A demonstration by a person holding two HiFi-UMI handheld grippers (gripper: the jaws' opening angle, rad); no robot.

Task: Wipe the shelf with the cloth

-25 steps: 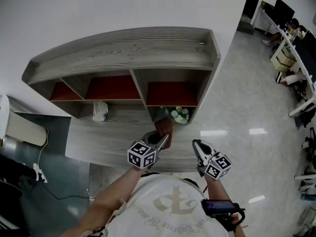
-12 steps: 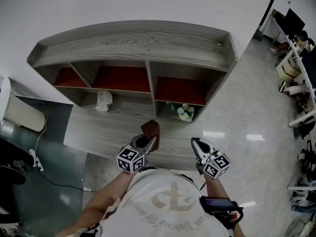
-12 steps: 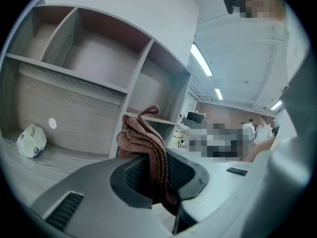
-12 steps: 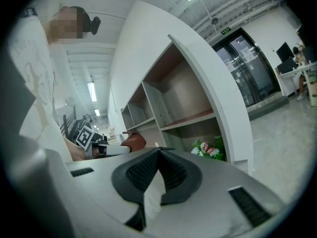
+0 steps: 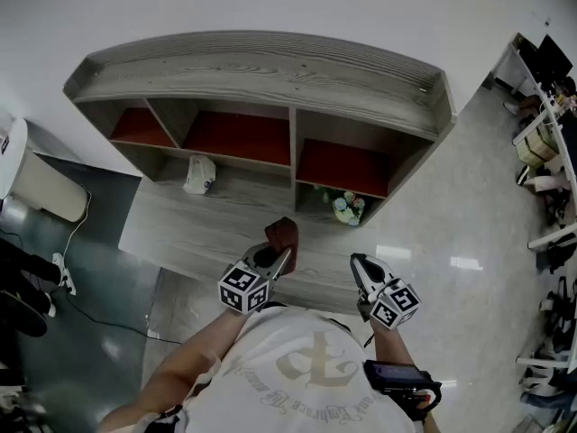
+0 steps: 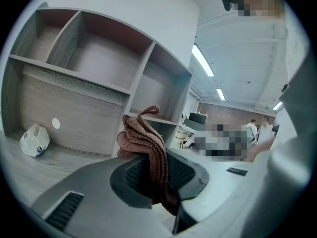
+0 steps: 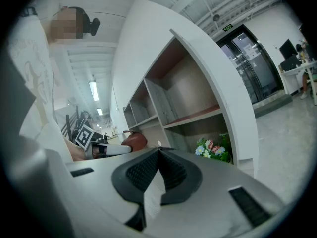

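Note:
The grey wooden shelf point(image 5: 261, 75) has red-backed compartments and a wide lower board point(image 5: 198, 228). A brown knitted cloth point(image 5: 283, 234) is bunched up in my left gripper point(image 5: 276, 258), which is shut on it just above the front of that board. In the left gripper view the cloth point(image 6: 144, 142) stands up between the shut jaws of the left gripper point(image 6: 157, 176). My right gripper point(image 5: 363, 272) hovers to the right at the board's front edge, shut and empty. In the right gripper view the right gripper point(image 7: 158, 157) has its fingertips touching, and the cloth point(image 7: 133, 141) shows at the left.
A crumpled white bag point(image 5: 200, 174) lies on the lower board under the middle compartment. A bunch of artificial flowers point(image 5: 347, 207) stands in the lower right compartment. A white appliance point(image 5: 41, 197) with a cable is on the left. Office desks point(image 5: 545, 142) line the far right over shiny floor.
The left gripper with the cloth has drawn back from the mouth of the lower right compartment toward the board's front. The head view has swung. The right gripper has barely moved.

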